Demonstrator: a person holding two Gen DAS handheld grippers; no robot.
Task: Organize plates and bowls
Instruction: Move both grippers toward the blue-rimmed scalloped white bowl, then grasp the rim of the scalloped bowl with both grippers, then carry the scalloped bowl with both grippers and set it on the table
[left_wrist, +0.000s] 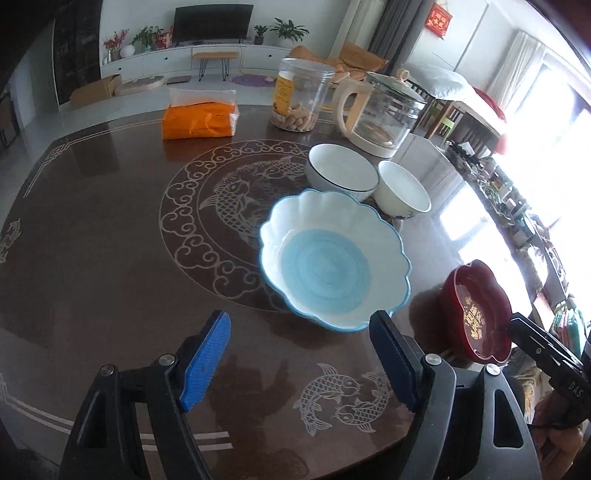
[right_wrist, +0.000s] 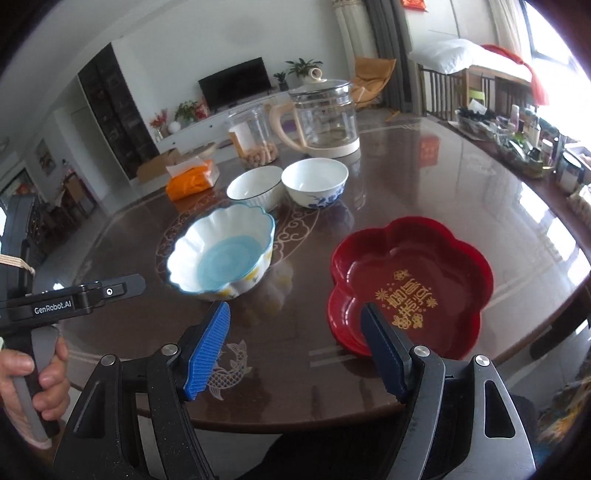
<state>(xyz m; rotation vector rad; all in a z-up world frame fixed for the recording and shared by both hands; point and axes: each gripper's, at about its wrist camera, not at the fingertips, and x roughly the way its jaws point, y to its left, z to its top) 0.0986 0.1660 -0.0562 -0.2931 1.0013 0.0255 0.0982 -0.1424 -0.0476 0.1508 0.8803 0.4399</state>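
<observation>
Mid-frame, left wrist view: scalloped blue bowl is sitting just beyond my left gripper
Fingers: both pairs are hanging spread, empty
Lower right, right wrist view: red plate is lying under my right gripper
Tip: I'm thinking straddle the rim, then squeeze

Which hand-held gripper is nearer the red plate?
Right. The right hand-held gripper hovers open at the red plate's near rim; the left hand-held gripper sits open before the blue bowl, farther away.

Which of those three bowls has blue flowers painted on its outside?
The small white bowl on the right of the back pair, nearest the glass kettle. Its neighbour is ribbed with a dark rim; the scalloped bowl is blue inside.
</observation>
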